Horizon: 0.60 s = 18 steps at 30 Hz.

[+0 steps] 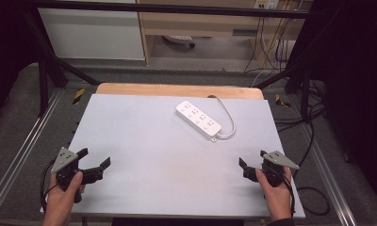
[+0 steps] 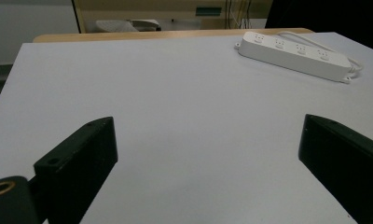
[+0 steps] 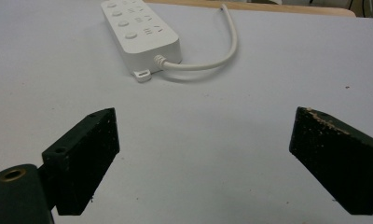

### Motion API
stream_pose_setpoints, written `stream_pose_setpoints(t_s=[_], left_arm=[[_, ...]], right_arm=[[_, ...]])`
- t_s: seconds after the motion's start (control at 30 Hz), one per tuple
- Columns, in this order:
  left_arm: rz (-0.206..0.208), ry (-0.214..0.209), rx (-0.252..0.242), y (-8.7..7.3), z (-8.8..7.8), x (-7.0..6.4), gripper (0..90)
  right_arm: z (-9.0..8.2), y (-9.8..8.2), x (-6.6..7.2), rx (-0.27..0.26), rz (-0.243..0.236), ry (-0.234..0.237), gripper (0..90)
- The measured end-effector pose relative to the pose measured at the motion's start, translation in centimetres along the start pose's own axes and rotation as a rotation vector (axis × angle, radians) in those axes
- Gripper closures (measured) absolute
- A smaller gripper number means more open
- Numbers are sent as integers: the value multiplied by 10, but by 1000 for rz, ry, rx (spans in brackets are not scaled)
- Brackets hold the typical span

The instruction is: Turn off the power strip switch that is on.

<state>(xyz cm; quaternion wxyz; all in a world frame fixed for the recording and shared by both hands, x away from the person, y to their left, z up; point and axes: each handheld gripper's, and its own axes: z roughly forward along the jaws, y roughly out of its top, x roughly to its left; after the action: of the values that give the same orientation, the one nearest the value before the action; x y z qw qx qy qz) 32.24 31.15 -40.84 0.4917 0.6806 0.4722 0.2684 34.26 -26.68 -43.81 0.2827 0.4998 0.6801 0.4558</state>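
Observation:
A white power strip (image 1: 198,120) lies at the back right of the pale table top (image 1: 168,160), its white cord (image 1: 226,117) curling round its near end. In the left gripper view the power strip (image 2: 294,56) is far off at the upper right; in the right gripper view the power strip (image 3: 139,33) lies ahead at the upper left. My left gripper (image 1: 94,157) sits at the table's front left, held in a hand, open with nothing between its jaws. My right gripper (image 1: 252,158) sits at the front right, also open and holding nothing.
A wooden board edge (image 1: 177,89) shows behind the table top. Dark metal frame bars (image 1: 45,70) stand at both sides. Cables (image 1: 314,188) lie on the floor at the right. A cabinet (image 1: 92,33) and a shelf stand beyond.

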Motion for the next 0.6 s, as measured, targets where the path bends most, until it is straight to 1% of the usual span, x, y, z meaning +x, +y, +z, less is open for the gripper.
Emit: stream_pose_setpoints(t_s=[0.13, 0.3, 0.37, 0.43, 0.5, 0.6], left_arm=[[3, -1, 0, 0, 0, -1, 42], [6, -5, 7, 0, 1, -1, 42], [3, -8, 9, 0, 1, -1, 43], [5, -12, 10, 0, 1, -1, 43], [6, -17, 13, -1, 2, -2, 44], [9, -19, 11, -1, 2, -3, 44]], right_arm=[[0, 0, 2, -14, -13, -10, 61], [-2, 2, 5, -20, -20, -6, 60], [-2, 3, 6, -19, -17, -6, 60], [-2, 5, 5, -17, 2, -7, 51], [-3, 6, 4, -7, 13, 3, 61], [-4, 6, 4, -8, 21, 10, 60]])
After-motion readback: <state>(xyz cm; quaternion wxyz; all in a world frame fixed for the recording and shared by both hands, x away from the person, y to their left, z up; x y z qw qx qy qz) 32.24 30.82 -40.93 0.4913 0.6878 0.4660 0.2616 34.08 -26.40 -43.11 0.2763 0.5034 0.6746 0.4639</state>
